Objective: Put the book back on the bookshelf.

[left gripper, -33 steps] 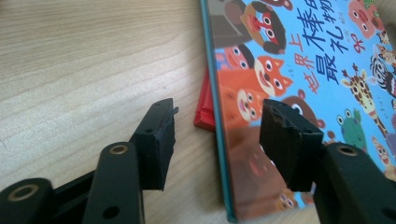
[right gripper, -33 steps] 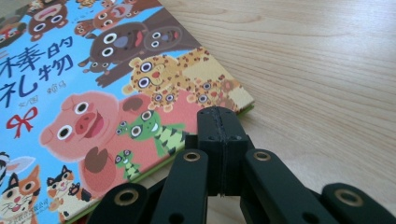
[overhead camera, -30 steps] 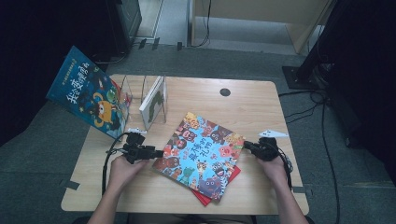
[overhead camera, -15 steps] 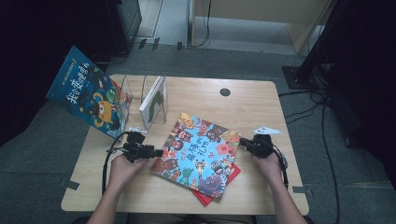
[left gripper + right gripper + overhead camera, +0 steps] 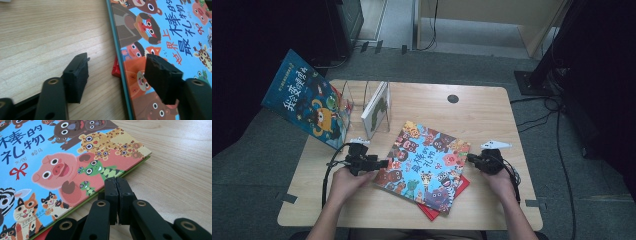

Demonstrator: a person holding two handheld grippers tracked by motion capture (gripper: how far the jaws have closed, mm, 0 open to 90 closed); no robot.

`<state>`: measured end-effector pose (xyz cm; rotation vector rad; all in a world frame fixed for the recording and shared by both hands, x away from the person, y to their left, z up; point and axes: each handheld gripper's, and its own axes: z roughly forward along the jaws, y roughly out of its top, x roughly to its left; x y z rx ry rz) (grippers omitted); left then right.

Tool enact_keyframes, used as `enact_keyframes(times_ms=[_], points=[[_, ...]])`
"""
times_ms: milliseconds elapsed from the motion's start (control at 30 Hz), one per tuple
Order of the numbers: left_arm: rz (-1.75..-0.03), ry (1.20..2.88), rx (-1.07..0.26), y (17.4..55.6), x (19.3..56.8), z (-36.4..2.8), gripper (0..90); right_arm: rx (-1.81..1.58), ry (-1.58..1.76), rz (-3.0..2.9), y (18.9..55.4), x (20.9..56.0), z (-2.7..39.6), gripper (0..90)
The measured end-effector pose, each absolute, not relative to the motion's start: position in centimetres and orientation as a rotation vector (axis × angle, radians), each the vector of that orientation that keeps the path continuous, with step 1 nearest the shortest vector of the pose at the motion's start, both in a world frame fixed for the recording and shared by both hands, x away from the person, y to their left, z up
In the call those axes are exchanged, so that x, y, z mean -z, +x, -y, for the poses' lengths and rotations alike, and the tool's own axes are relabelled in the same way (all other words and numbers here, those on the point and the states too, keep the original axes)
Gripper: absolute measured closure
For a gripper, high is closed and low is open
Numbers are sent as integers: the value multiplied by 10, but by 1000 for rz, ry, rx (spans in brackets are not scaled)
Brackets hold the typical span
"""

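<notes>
A colourful animal picture book (image 5: 424, 165) lies tilted on the wooden table (image 5: 472, 115), on top of a red book (image 5: 459, 187). My left gripper (image 5: 382, 162) is at the picture book's left edge. In the left gripper view my left gripper (image 5: 117, 68) is open and its jaws have just been opening. The picture book (image 5: 175, 37) has its edge between the jaws, untouched by the pads, with a corner of the red book (image 5: 115, 68) beneath. My right gripper (image 5: 470, 159) is at the book's right edge. The right gripper view has my right gripper (image 5: 116, 182) shut on nothing, tips against the picture book (image 5: 50, 157).
A blue picture book (image 5: 307, 105) leans off the table's far left corner. Beside it a clear divider rack holds an upright white and green book (image 5: 377, 110). A round black cable hole (image 5: 453, 99) sits at the back centre. Bare wood lies right of the books.
My right gripper has crept slightly left toward the book's right edge. The left hand has stayed where it was.
</notes>
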<state>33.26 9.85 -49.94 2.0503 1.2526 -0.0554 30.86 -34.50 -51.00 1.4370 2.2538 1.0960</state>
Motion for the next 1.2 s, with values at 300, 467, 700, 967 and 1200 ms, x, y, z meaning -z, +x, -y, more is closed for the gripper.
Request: enact_keyframes(times_ms=[300,467,700,967,1200], points=[[-1256,2031,132,337,500,-99,329,-1111,1428,-2233,312,509,341,900],[-1258,2043,124,340,499,-94,380,-1106,1424,-2228,313,509,338,900],[-1218,2055,155,343,500,-89,370,-1131,1419,-2245,312,508,339,900],[-1207,2057,144,346,500,-86,376,-1145,1393,-2270,301,505,334,900],[-1208,2087,117,351,499,-83,410,-1152,1378,-2301,285,503,329,900]])
